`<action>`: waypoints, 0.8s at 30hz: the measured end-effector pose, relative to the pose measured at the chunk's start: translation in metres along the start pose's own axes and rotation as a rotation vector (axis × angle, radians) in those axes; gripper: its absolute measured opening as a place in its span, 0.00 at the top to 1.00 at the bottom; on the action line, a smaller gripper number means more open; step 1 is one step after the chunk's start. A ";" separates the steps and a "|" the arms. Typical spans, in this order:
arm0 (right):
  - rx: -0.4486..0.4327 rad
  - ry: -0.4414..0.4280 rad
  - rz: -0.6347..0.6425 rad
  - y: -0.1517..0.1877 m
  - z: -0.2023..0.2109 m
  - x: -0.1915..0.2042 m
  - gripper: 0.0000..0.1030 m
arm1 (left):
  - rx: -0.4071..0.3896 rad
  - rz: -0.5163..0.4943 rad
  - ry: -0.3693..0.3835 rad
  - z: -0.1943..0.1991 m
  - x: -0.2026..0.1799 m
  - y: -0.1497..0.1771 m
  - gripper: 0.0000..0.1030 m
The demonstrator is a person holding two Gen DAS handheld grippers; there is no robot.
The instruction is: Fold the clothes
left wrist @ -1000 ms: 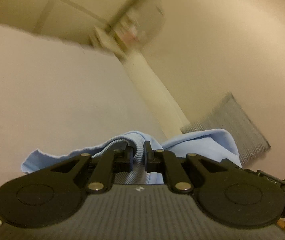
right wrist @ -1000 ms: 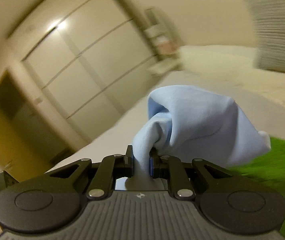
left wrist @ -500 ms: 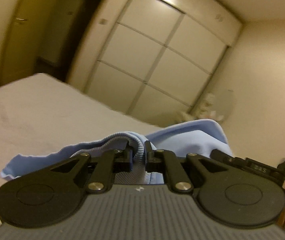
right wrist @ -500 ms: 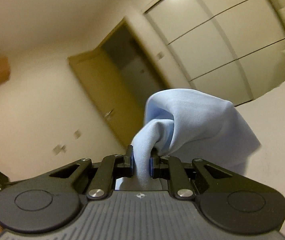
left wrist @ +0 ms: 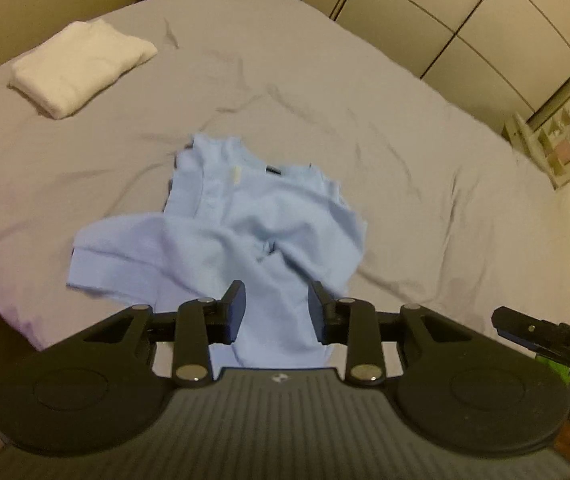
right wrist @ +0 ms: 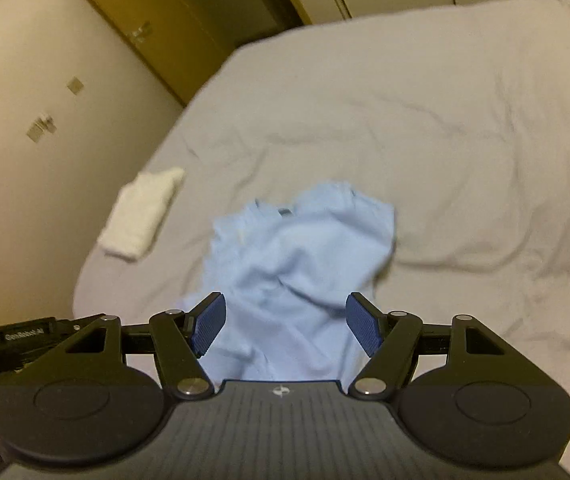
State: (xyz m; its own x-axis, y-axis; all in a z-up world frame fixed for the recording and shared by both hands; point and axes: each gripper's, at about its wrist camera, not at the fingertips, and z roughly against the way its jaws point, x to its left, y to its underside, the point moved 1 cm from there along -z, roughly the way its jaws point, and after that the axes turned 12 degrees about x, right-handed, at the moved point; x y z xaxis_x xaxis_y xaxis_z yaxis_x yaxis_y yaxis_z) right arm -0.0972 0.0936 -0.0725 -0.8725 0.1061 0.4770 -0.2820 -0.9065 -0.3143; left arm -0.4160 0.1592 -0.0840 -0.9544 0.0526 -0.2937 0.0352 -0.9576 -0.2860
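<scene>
A light blue shirt [left wrist: 253, 224] lies crumpled on the grey bed sheet [left wrist: 365, 92], collar end far from me. It also shows in the right wrist view [right wrist: 297, 264]. My left gripper [left wrist: 277, 312] is open above the shirt's near end, nothing between its fingers. My right gripper [right wrist: 285, 328] is open wide above the same near end, its blue pads [right wrist: 365, 328] bare. Part of the right gripper shows at the left wrist view's right edge [left wrist: 553, 336].
A folded white garment [left wrist: 81, 64] lies at the bed's far left corner; it also shows in the right wrist view [right wrist: 141, 212]. White wardrobe doors [left wrist: 485, 12] and a small shelf [left wrist: 549, 144] stand beyond the bed. A brown door [right wrist: 189, 12] is to the left.
Both grippers held the blue shirt up in the air; now both have opened and the shirt has dropped onto the bed. Both cameras have tilted down toward the bed.
</scene>
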 end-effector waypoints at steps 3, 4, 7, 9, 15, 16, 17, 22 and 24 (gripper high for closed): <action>0.004 0.004 -0.002 0.007 -0.003 -0.013 0.32 | 0.008 -0.025 -0.037 -0.002 -0.008 0.016 0.73; 0.006 0.012 -0.008 0.008 -0.006 -0.018 0.32 | 0.011 -0.033 -0.044 -0.002 -0.010 0.020 0.72; 0.019 0.033 -0.033 0.011 -0.013 -0.032 0.32 | 0.020 -0.053 -0.062 -0.005 -0.013 0.023 0.71; 0.033 0.041 -0.038 0.009 -0.018 -0.036 0.32 | 0.022 -0.059 -0.066 -0.011 -0.009 0.011 0.71; 0.034 0.090 -0.019 -0.018 -0.055 -0.029 0.32 | 0.030 -0.089 -0.082 -0.031 0.006 -0.028 0.70; 0.037 0.097 -0.021 -0.024 -0.064 -0.026 0.32 | 0.034 -0.100 -0.082 -0.035 0.010 -0.037 0.70; 0.039 0.103 -0.023 -0.030 -0.073 -0.023 0.32 | 0.041 -0.108 -0.080 -0.041 0.015 -0.047 0.70; 0.099 0.151 -0.049 -0.059 -0.136 0.002 0.33 | 0.135 -0.133 -0.071 -0.074 0.052 -0.099 0.70; 0.135 0.171 -0.059 -0.072 -0.165 0.017 0.33 | 0.184 -0.146 -0.079 -0.091 0.069 -0.117 0.70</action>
State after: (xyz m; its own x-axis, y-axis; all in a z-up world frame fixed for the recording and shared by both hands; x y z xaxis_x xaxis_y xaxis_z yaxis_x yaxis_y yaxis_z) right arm -0.1575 0.2279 -0.1770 -0.9143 0.2177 0.3417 -0.2886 -0.9418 -0.1722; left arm -0.4586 0.3006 -0.1542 -0.9659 0.1791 -0.1872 -0.1527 -0.9773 -0.1468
